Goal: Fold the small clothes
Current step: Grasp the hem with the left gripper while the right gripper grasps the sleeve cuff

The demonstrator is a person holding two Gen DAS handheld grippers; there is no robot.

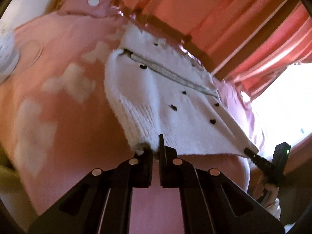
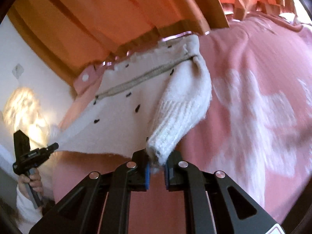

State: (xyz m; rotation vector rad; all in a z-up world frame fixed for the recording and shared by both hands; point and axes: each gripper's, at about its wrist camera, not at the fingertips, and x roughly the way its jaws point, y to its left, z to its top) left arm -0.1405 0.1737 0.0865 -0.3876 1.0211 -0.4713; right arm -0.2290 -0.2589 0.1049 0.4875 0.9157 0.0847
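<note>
The white cardigan is held up above the pink blanket, stretched between the two grippers. The left gripper has its jaws nearly closed on the ribbed cuff of one sleeve; the cuff sits directly between the fingertips and a little fluffy wool comes out at the side. The right gripper also has its jaws closed to a narrow gap, and the ribbed cuff of a sleeve is pinched between its blue pads. In each wrist view the other gripper is seen at the far lower corner of the cardigan, touching the hem edge there, with a hand on its handle.

The cardigan is of white fuzzy knit with small dark heart marks spread over it. A grey zip runs across its front and is closed. The sleeve from each cuff goes up and folds over the body of the garment. The upper edge of the cardigan lies against the blanket, near a pink tab with a white snap button. The blanket has pale white shapes printed on it. Behind the cardigan hang orange-red curtains.
</note>
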